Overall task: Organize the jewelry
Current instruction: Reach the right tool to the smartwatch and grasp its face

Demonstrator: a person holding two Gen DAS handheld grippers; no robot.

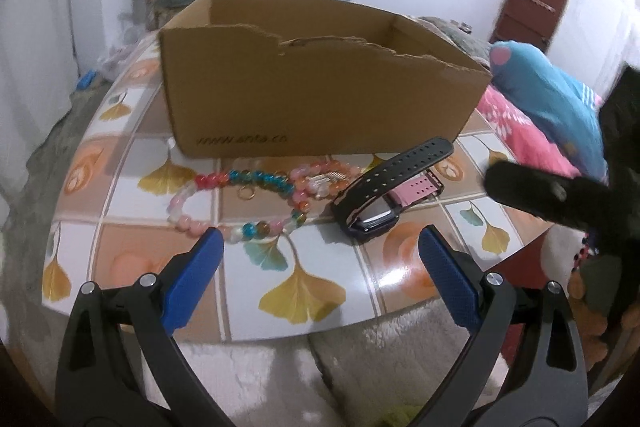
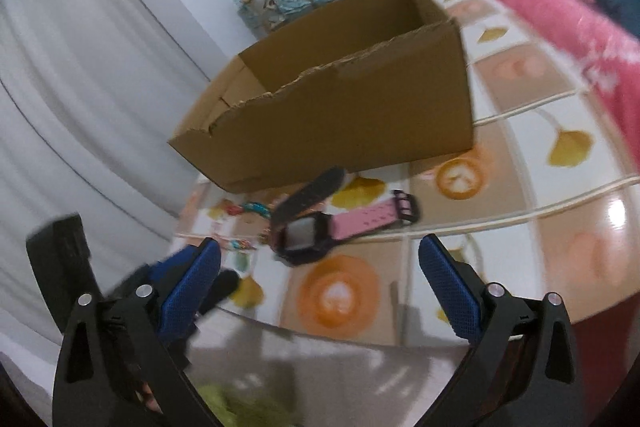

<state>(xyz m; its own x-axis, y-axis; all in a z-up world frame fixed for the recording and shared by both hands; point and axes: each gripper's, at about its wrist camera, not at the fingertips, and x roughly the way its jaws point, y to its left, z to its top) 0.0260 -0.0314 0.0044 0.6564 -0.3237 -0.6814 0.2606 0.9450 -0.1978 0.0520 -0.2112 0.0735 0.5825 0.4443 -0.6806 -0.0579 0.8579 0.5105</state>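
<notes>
An open cardboard box [image 1: 320, 87] stands on the leaf-patterned table [image 1: 304, 291]; it also shows in the right wrist view [image 2: 348, 107]. In front of it lie a colourful bead necklace [image 1: 248, 199], a pink bead bracelet with a silver charm [image 1: 328, 179], a small gold ring [image 1: 247, 193], and a watch with black and pink straps [image 1: 384, 191]. The watch [image 2: 320, 227] and some beads [image 2: 244, 207] show in the right wrist view. My left gripper [image 1: 320, 247] is open and empty, just short of the necklace. My right gripper [image 2: 320, 259] is open and empty, just short of the watch.
A pink blanket [image 1: 516, 127] and a blue plush toy [image 1: 560, 99] lie at the table's right side. A dark shape, the other gripper [image 1: 552, 195], reaches in from the right. White fluffy fabric [image 1: 360, 367] lies below the table's near edge. A curtain [image 2: 80, 107] hangs left.
</notes>
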